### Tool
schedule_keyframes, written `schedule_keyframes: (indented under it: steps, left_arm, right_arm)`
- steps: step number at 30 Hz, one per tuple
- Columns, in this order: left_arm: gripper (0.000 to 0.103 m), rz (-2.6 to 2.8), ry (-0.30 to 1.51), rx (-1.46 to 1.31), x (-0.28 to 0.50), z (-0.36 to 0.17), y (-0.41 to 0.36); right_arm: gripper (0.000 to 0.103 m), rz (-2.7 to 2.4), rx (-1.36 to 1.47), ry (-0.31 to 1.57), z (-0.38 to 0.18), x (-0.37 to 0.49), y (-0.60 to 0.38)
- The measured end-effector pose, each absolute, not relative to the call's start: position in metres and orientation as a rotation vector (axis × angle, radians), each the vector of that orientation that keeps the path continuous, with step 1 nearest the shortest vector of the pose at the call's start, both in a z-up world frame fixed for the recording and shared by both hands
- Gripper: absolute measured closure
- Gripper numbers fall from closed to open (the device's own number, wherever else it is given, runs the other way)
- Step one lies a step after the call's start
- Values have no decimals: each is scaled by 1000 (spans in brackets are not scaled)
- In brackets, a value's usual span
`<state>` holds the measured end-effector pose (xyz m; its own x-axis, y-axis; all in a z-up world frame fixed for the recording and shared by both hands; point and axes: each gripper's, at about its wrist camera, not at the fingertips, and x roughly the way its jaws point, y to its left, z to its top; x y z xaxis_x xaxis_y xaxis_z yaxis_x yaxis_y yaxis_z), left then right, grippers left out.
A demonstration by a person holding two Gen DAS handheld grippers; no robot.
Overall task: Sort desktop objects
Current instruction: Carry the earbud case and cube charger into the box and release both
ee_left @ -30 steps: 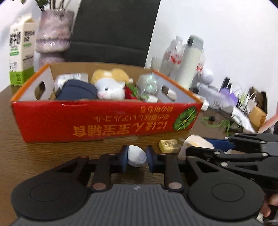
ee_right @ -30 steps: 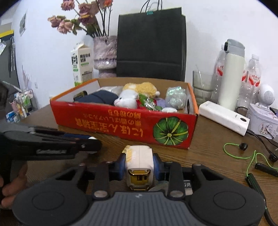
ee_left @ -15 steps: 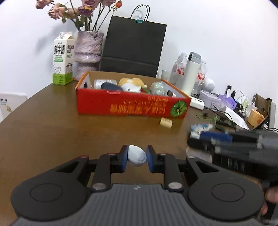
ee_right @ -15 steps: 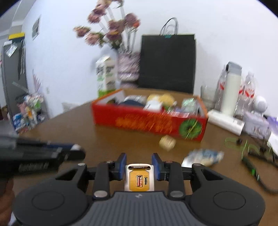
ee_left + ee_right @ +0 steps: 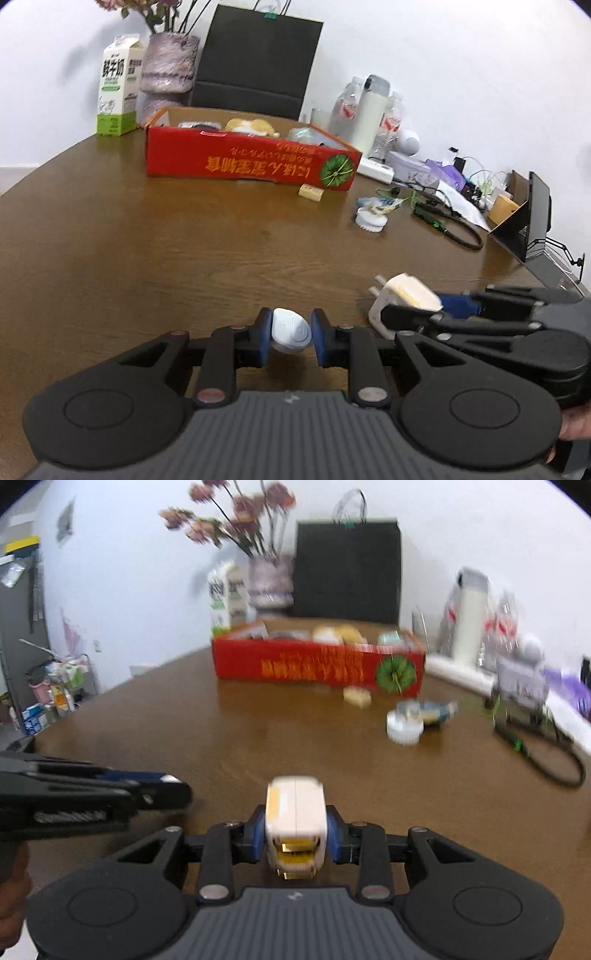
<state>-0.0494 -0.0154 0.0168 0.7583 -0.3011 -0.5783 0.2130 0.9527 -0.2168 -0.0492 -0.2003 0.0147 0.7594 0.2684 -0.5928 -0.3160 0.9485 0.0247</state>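
Note:
My left gripper (image 5: pixel 290 332) is shut on a small white egg-shaped case (image 5: pixel 290 331), held above the near part of the brown table (image 5: pixel 147 258). My right gripper (image 5: pixel 295 834) is shut on a white and yellow charger plug (image 5: pixel 295 827); it also shows in the left wrist view (image 5: pixel 404 295), just right of my left gripper. The red cardboard box (image 5: pixel 251 162) with a plush toy and other items stands far back on the table, also in the right wrist view (image 5: pixel 317 664). The left gripper appears at the left of the right wrist view (image 5: pixel 162 790).
A yellow block (image 5: pixel 311 192), a white round lid (image 5: pixel 371 222) and a blue wrapper (image 5: pixel 380 203) lie near the box's right end. A milk carton (image 5: pixel 117 85), vase (image 5: pixel 168 70), black bag (image 5: pixel 255 55), bottles (image 5: pixel 369 110) and cables (image 5: pixel 454 229) line the back and right.
Both grippers have pulled back from the red box toward the near side of the table, each still holding its object. The box now looks much smaller and farther away.

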Motion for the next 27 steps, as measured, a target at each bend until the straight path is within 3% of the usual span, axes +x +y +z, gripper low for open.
schedule_keyframes:
  steps: [8, 16, 21, 27]
  left_arm:
    - [79, -256, 635, -146, -54, 22, -10]
    - [79, -332, 638, -218, 4, 45, -9]
    - [79, -340, 583, -200, 95, 93, -9]
    - [79, -242, 690, -179, 229, 99, -23]
  right_arm:
    - [72, 322, -60, 623, 14, -51, -193]
    - [72, 409, -30, 529, 68, -13, -211]
    - [72, 366, -91, 461, 112, 73, -220]
    - [72, 271, -77, 607, 115, 231, -224]
